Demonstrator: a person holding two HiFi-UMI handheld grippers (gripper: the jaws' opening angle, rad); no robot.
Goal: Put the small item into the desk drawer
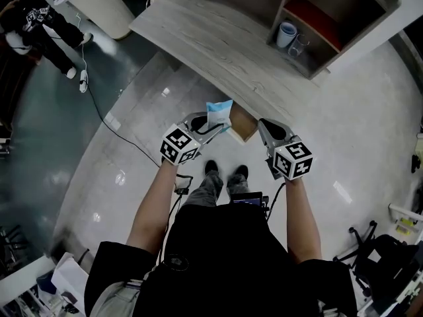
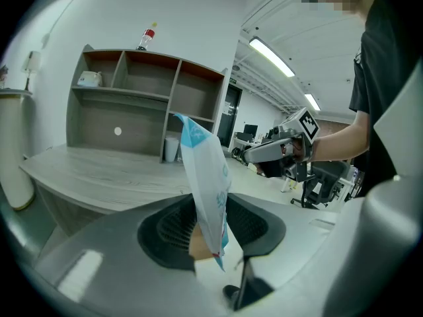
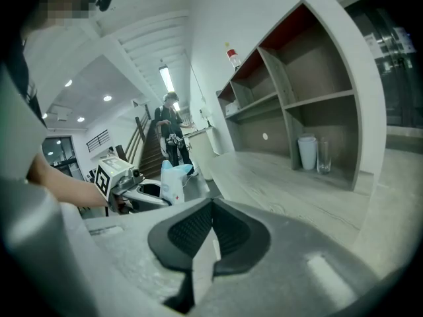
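A small white-and-blue packet (image 2: 206,183) stands upright between the jaws of the left gripper (image 2: 213,235), which are clamped on its lower end; most of the packet rises above the pads. In the head view the packet (image 1: 219,115) sits at the tip of the left gripper (image 1: 217,129), just beside a tan drawer (image 1: 243,124) that juts from under the edge of a grey wooden desk (image 1: 218,51). The right gripper (image 1: 264,128) is on the drawer's other side, level with the left. Its own view shows the right gripper (image 3: 211,210) with jaws together and nothing between them. Beyond both jaws, a shelf unit (image 1: 317,18) on the desk holds a white cup (image 1: 286,34) and a glass (image 1: 299,45).
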